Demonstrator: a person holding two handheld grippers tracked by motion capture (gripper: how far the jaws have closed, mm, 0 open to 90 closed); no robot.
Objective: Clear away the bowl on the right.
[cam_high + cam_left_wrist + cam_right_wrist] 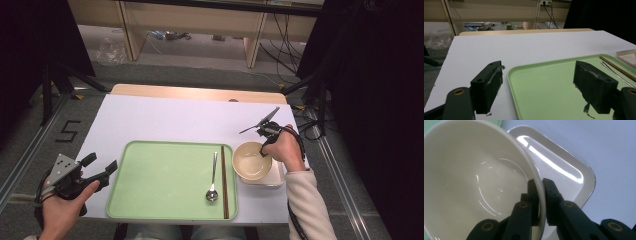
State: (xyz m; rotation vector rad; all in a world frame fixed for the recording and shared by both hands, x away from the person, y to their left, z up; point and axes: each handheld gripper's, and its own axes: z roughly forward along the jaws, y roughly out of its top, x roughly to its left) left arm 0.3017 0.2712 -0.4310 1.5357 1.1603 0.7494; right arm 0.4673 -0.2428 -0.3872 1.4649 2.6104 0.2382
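We see the right hand-held gripper (541, 182) clamped on the rim of a cream bowl (251, 160), one jaw inside the wall and one outside, pressing the thin edge between them. The bowl sits tilted over a white rectangular dish (564, 172) that lies on the counter (165, 120) just beside the right edge of a green tray (165, 180). In the right gripper view the dish's glossy inside shows past the bowl's rim.

On the tray we find a metal spoon (213, 181) and a pair of brown chopsticks (224, 181), lying side by side near its right edge.

The left hand-held gripper (98, 170) hovers at the tray's left side. Its jaws stand wide apart with nothing between them, one over the counter, the other over the tray.
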